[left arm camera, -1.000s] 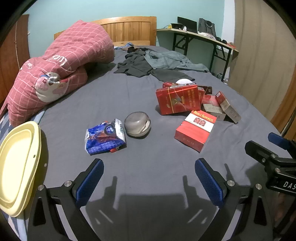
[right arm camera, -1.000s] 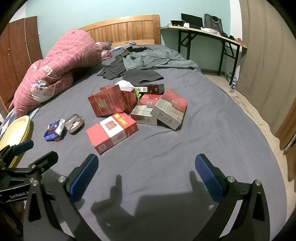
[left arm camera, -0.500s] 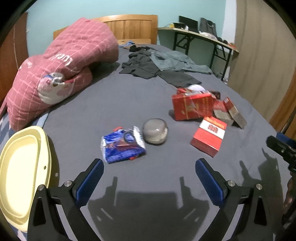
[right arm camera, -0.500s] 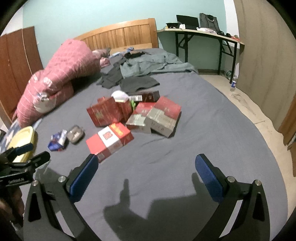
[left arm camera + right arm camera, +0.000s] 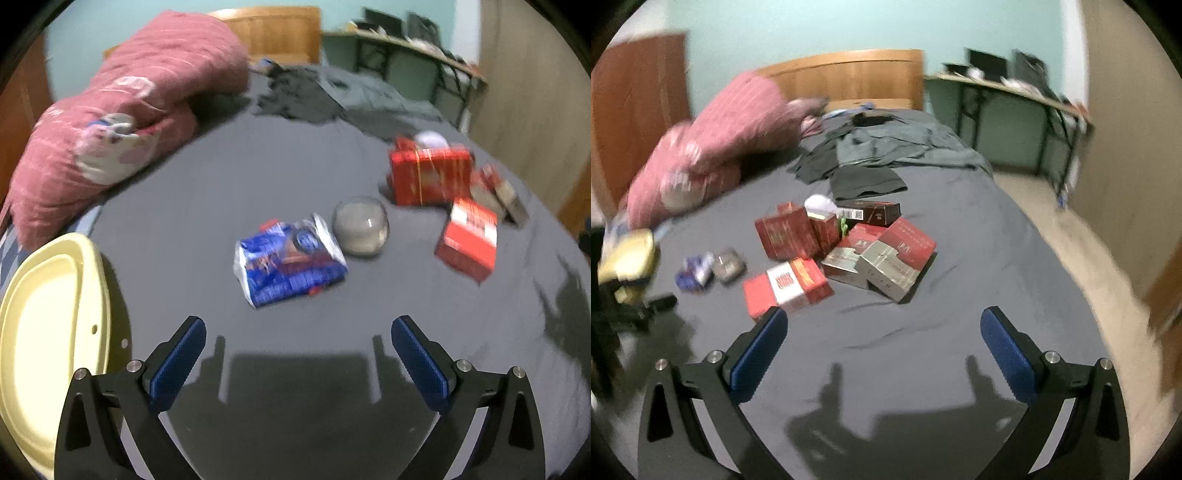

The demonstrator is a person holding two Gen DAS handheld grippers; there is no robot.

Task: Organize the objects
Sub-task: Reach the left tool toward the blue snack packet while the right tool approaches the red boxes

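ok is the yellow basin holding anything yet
Empty as far as shown: the basin shows only its bare inner surface in the left wrist view. The pouch and boxes lie on the bed. Its near edge is out of view.

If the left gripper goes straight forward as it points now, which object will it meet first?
Probably the blue snack packet: it lies ahead of the open left gripper, centred between its fingers, nearer than the grey round container. Depth is uncertain.

Both fisheye views are dim and motion-blurred, edges bent and vignetted, with hard tool shadows across the bedsheet [image 5: 295, 387].
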